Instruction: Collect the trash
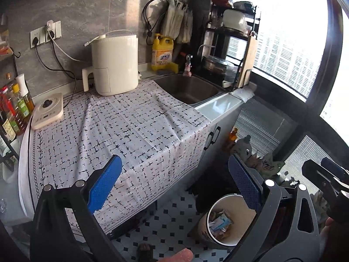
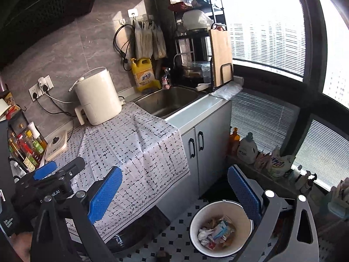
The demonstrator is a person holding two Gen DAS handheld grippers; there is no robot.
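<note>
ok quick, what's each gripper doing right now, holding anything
Left gripper: open, holding nothing.
Right gripper: open, holding nothing, above the bin.

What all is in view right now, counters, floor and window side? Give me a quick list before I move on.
Patterned white-and-black cloth: one, covering the counter, front edge hanging over.
Cream cylindrical appliance: one, back of the cloth, beside the sink.
Steel sink: one, grey, right of the cloth.
Yellow detergent jug: one, behind the sink.
Cream flat device with black knob: one, left counter end.
Oil and sauce bottles: several, mixed colours, far left.
Wooden cutting board: one, upright on the black dish rack.
White round bin: one, on the tiled floor, holding crumpled wrappers.
White detergent bottle: one, window ledge.
Left gripper: blue pads, open, empty.
Right gripper: blue pads, open, empty.
</note>
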